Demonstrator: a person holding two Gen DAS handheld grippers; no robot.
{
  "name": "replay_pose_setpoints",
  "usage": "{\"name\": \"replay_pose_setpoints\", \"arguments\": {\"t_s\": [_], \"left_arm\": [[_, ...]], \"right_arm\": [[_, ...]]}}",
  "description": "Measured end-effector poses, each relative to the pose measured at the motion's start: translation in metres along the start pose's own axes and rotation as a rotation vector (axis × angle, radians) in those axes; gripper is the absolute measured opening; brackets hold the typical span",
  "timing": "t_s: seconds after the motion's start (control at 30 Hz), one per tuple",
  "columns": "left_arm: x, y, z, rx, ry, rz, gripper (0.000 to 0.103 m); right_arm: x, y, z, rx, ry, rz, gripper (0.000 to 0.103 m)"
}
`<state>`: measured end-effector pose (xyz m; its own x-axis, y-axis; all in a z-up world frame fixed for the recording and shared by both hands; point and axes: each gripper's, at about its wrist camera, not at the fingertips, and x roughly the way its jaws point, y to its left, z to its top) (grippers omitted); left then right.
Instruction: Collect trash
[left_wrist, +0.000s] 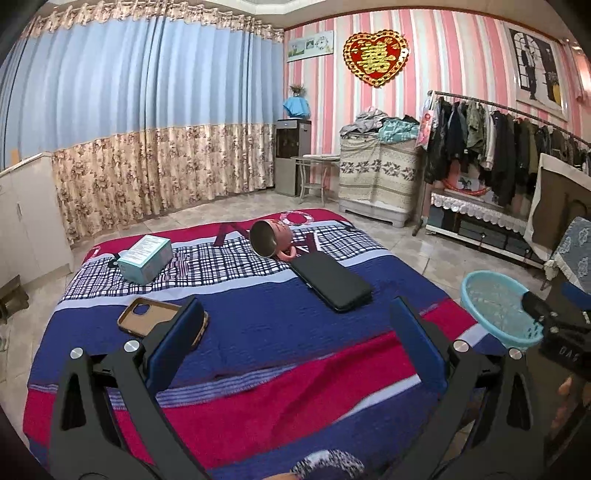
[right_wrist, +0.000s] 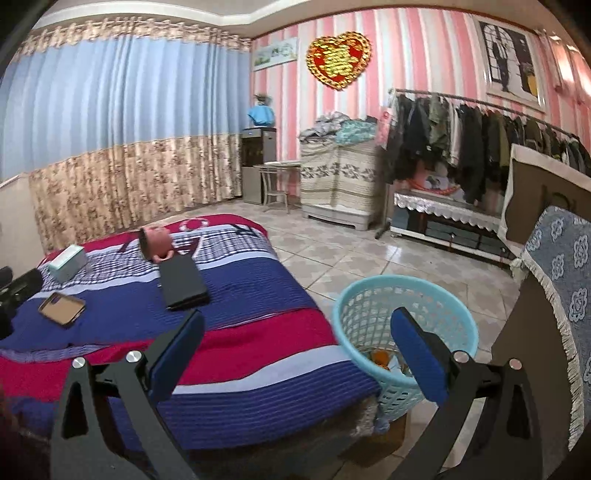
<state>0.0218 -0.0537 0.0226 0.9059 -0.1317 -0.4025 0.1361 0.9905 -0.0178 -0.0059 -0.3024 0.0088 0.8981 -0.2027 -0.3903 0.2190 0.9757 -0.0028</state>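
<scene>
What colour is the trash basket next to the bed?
Light blue. The basket shows best in the right wrist view.

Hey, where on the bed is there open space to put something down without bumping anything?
The near half of the bedspread is bare, from the phone case and black wallet back to the fingers. The gap between those two is also free. The far end is crowded: box, tipped pink mug.

My claws' fingers (left_wrist: 177, 343) carry matt blue pads on black plastic. The bed (left_wrist: 258, 317) wears ribbed cloth; beside it, the basket (right_wrist: 402, 314) is perforated glossy plastic.
</scene>
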Motion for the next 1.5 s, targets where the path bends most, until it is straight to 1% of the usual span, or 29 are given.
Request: {"name": "replay_pose_setpoints", "arguments": {"t_s": [0.1, 0.27, 0.33, 0.43, 0.5, 0.83, 1.0, 1.13, 1.5], "left_arm": [[-0.010, -0.003, -0.006, 0.026, 0.001, -0.007, 0.097], [-0.026, -0.005, -0.008, 0.048, -0.022, -0.003, 0.098], [-0.031, -0.004, -0.008, 0.049, -0.039, 0.002, 0.098], [-0.039, 0.000, -0.008, 0.025, -0.047, -0.016, 0.098], [-0.042, 0.003, -0.007, 0.010, -0.057, -0.021, 0.098], [-0.047, 0.007, -0.006, 0.001, -0.092, -0.013, 0.098], [-0.049, 0.007, -0.007, 0.001, -0.110, -0.027, 0.098], [-0.050, 0.006, -0.008, 0.000, -0.107, -0.030, 0.098], [-0.056, 0.007, -0.006, -0.004, -0.136, -0.017, 0.098]], "right_arm": [[-0.011, 0.005, 0.001, -0.001, -0.007, 0.015, 0.098], [-0.033, 0.019, 0.008, -0.021, -0.041, 0.037, 0.098], [-0.039, 0.024, 0.008, -0.034, -0.046, 0.039, 0.098], [-0.046, 0.030, 0.008, -0.053, -0.051, 0.038, 0.098], [-0.047, 0.032, 0.008, -0.057, -0.054, 0.036, 0.098], [-0.049, 0.035, 0.009, -0.056, -0.059, 0.041, 0.098], [-0.053, 0.037, 0.010, -0.056, -0.065, 0.042, 0.098], [-0.053, 0.037, 0.010, -0.055, -0.065, 0.042, 0.098], [-0.056, 0.034, 0.012, -0.055, -0.067, 0.036, 0.098]]}}
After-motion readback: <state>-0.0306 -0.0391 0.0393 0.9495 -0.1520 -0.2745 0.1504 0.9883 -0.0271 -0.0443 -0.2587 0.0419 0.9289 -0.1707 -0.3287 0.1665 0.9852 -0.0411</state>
